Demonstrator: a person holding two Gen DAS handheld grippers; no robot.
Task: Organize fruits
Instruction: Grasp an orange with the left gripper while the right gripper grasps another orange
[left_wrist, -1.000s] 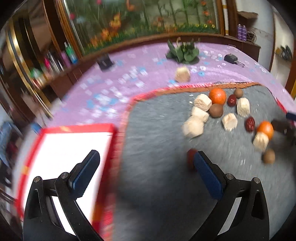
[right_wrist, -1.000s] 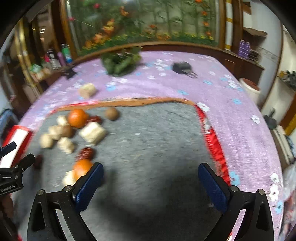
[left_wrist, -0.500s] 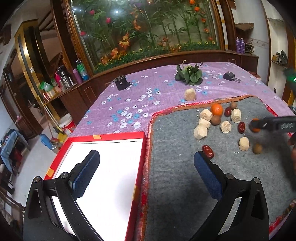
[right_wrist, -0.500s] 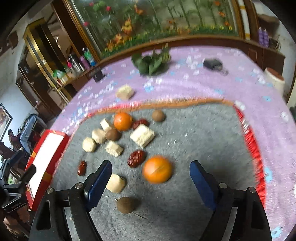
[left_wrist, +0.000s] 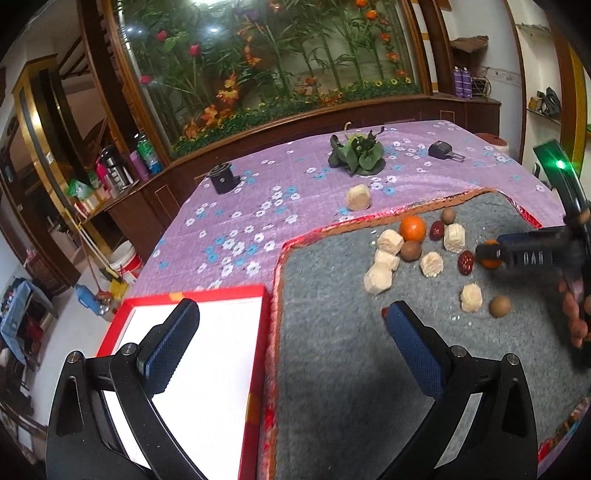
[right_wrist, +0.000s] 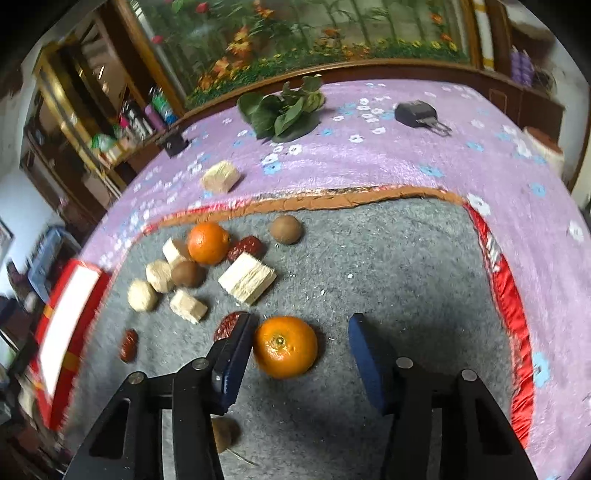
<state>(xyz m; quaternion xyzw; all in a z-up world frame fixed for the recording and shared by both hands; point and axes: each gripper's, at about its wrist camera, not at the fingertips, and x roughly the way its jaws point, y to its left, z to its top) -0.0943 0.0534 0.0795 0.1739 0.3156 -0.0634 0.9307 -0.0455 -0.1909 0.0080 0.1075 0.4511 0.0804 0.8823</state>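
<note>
Grey felt mat (right_wrist: 406, 266) over a flowered purple cloth: our right gripper (right_wrist: 299, 347) has just been narrowing its jaws around the near orange (right_wrist: 285, 347), left pad beside it, right pad not yet touching. Our left gripper (left_wrist: 291, 332) hangs wide apart over the red-rimmed tray (left_wrist: 221, 350), now sharply in view.

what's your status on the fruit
Right gripper closing around orange, not yet clamped. Left gripper open, empty. Red date beside left finger.
</note>
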